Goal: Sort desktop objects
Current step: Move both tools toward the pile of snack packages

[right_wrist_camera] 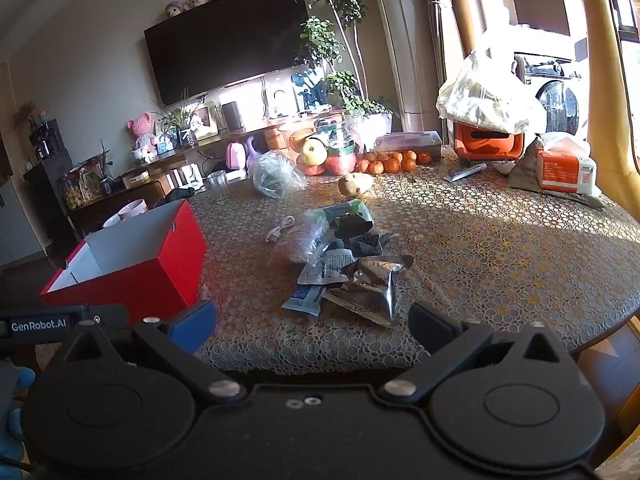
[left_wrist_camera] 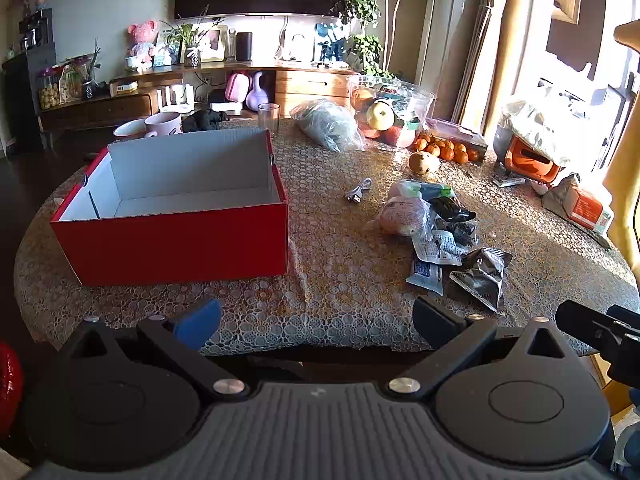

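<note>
Lettering: "GenRobot.AI" in white on the black body of the left gripper (right_wrist_camera: 60, 324), read from the right wrist view; partial print ending "HOUSHI" on the silver foil packet (right_wrist_camera: 370, 290); small print on the white sachet (right_wrist_camera: 326, 268) and the orange-and-white carton (right_wrist_camera: 564, 172), too small to read.

Left gripper (left_wrist_camera: 316, 320): jaws spread wide, nothing between them, low over the near edge of the worktop (left_wrist_camera: 340, 280).

Right gripper (right_wrist_camera: 312, 322): jaws spread wide, empty, the silver foil packet just beyond them.

Red box (left_wrist_camera: 172, 236): open top, white interior, appears empty; stands on the worktop's left part, well apart from the packets.

Packet pile (left_wrist_camera: 440, 236): loose heap right of centre; silver foil packet, white sachet, blue-and-white sachet (right_wrist_camera: 302, 300), black packets, a clear bag with pinkish contents (left_wrist_camera: 404, 214), partly overlapping.

White cable (left_wrist_camera: 358, 192): coiled, between the box and the pile, touching neither.

Further back:
- pear-like fruit (left_wrist_camera: 424, 162), alone
- oranges (left_wrist_camera: 444, 150) in a row
- clear tub (left_wrist_camera: 392, 114) of apples and other fruit
- crumpled clear bag (left_wrist_camera: 326, 124)
- drinking glass (left_wrist_camera: 269, 116)
- pink mug (left_wrist_camera: 162, 123) behind the box
- orange appliance (right_wrist_camera: 488, 142) under a plastic bag

Surroundings: lace-patterned cover on the worktop; dark television (right_wrist_camera: 228, 36) on the wall, potted plants, a sideboard with ornaments.
</note>
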Available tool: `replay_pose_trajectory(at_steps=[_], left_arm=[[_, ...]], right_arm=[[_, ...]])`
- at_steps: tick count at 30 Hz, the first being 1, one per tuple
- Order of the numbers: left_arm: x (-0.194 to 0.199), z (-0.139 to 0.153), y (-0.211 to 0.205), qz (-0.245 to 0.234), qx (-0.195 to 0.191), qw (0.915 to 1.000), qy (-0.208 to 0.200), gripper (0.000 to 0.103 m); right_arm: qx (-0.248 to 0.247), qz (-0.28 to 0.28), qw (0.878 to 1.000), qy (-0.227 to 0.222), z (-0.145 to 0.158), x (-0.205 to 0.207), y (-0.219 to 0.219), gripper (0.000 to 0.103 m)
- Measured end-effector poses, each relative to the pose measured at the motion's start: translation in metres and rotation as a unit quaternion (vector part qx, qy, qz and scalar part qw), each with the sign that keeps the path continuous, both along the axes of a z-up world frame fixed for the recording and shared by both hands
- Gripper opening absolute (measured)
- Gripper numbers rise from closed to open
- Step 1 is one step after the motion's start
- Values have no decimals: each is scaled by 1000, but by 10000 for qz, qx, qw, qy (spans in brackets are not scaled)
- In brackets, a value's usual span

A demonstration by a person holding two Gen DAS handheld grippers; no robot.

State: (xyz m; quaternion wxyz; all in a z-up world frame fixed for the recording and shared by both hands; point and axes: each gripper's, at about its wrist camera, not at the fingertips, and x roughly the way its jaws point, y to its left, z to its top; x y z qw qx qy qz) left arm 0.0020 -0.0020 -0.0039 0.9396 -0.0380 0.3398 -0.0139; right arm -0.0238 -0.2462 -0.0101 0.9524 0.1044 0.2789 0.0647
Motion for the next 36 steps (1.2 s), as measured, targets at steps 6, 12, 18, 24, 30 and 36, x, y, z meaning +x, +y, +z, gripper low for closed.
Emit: replay_pose_trajectory(at_steps=[6, 12, 18, 24, 30, 36], left_arm=[[0, 3, -1, -57, -33, 9999, -128, 103], [5, 5, 1, -213, -154, 9995, -186, 103], [11, 6, -10, -456, 2, 9986, -285, 103], [20, 5, -30, -629, 519, 9959, -400, 103], [45, -3, -38, -865, 317, 9950, -383, 103], [67, -15, -60, -1337, 272, 9897, -425, 103]], right_arm=[[84, 66, 9999, 24, -1, 1, -1, 103], [90, 253, 9996, -25, -1, 3, -1, 103], [117, 453, 9989, -50, -3, 9, -1, 103], [-406, 451, 9974, -381, -1, 15, 2, 103], [-539, 102, 9983, -198, -12, 43, -16, 102], [-720, 1, 9974, -67, -26, 69, -23, 102]])
